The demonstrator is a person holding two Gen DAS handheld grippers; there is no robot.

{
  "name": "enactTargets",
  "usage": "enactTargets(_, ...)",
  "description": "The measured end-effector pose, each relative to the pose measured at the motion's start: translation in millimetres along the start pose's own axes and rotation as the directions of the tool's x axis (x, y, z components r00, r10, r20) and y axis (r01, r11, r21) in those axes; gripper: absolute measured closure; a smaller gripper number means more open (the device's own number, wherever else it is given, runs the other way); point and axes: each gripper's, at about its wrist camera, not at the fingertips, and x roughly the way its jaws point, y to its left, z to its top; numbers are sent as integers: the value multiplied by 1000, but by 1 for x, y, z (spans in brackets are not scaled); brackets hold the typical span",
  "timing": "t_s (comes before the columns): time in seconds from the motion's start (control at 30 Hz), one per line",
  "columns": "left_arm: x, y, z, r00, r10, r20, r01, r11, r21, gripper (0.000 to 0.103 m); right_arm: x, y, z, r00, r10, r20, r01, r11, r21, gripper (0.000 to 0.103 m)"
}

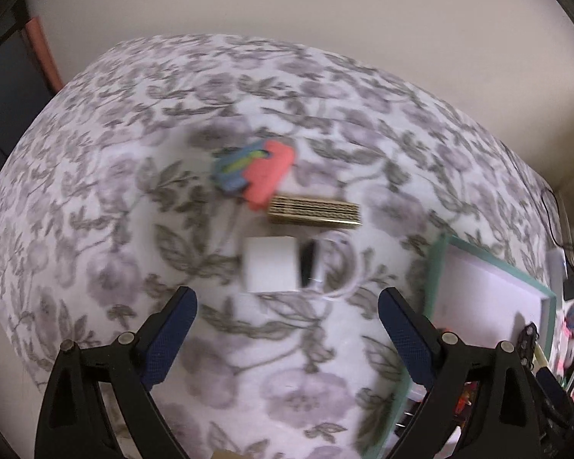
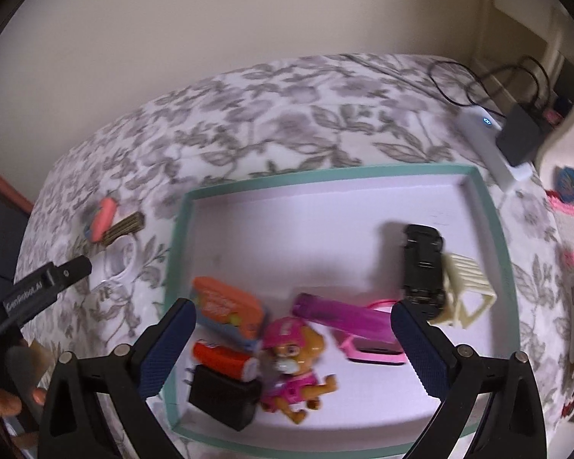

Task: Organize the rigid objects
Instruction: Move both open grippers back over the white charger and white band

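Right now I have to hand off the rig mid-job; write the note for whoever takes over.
Left tongs: open, empty, above the white block on the floral cloth.
Right tongs: open, empty, over the teal-rimmed tray.
Done, in the tray: black toy car, pink puppy figure, purple tube, orange box, black adapter.
Left on the cloth: white block, coiled white cable, corrugated cardboard piece, red-and-blue toy.

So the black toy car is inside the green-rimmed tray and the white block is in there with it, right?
Not quite. The black toy car is inside the green-rimmed tray, as the right wrist view shows, but the white block is not. The left wrist view shows it lying on the floral cloth outside the tray, ahead of the open left gripper.
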Motion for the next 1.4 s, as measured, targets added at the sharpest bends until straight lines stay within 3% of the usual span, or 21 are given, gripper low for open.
enactTargets(0.2, -4, 42, 8, 999, 51, 12, -50, 995, -85, 7, 1, 25, 3, 998, 54, 23, -53, 998, -39, 0)
enactTargets(0.53, 4, 76, 24, 1000, 27, 13, -25, 991, -135, 7, 13, 76, 13, 988, 147, 42, -142, 984, -105, 0)
enactTargets(0.67, 11, 79, 27, 1000, 13, 5, -13, 989, -144, 7, 25, 96, 16, 981, 195, 15, -191, 974, -119, 0)
enactTargets(0.93, 30, 71, 32, 999, 0, -36, -6, 988, -156, 7, 49, 127, 25, 980, 197, -14, -197, 969, -151, 0)
enactTargets(1.1, 44, 74, 38, 997, -35, -64, 20, 976, -218, 7, 68, 140, 28, 975, 217, -40, -220, 962, -163, 3)
enactTargets(1.4, 60, 84, 48, 997, -24, -73, 5, 967, -256, 7, 104, 160, 26, 970, 228, -86, -240, 953, -182, 4)
